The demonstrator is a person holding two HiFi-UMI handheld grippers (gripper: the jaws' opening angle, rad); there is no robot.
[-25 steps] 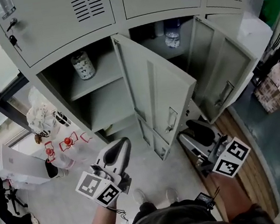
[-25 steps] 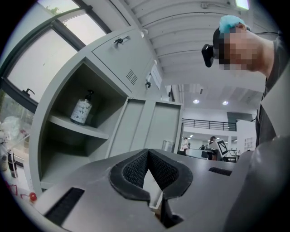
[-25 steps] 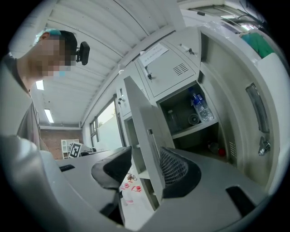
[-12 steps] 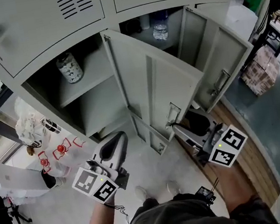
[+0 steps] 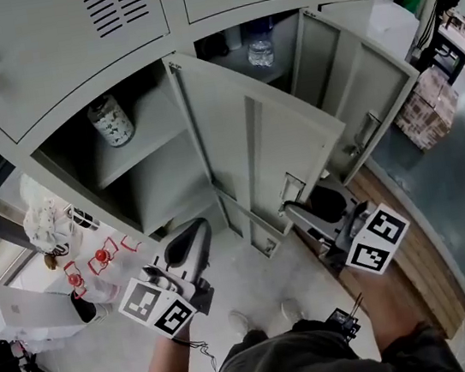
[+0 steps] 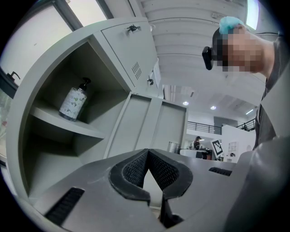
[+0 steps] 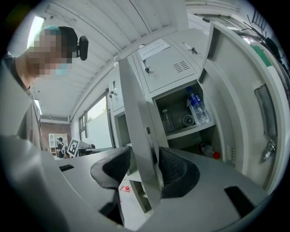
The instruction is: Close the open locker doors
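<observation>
Two lower doors of the grey lockers [image 5: 64,41] stand open. The middle door [image 5: 252,143] swings out toward me, and its free edge [image 7: 136,113] stands between the jaws of my right gripper [image 7: 142,156] [image 5: 306,213]. Those jaws have just been opening and now stand open, with a gap at the left pad. The right door [image 5: 368,108] [image 7: 253,90] hangs open beyond it. My left gripper [image 5: 190,239] [image 6: 147,152] is shut and empty, its tips meeting, in front of the left compartment and clear of both doors.
A pump bottle [image 5: 110,121] [image 6: 74,102] sits on the left compartment's shelf, and a water bottle [image 5: 260,48] [image 7: 198,108] in the right one. A white bag [image 5: 47,221] and red items lie on the floor at left. Cardboard boxes [image 5: 429,108] stand at right.
My right gripper has slid left onto the middle door's free edge by the handle. The left gripper has shifted slightly. Both doors hang at about the same angle.
</observation>
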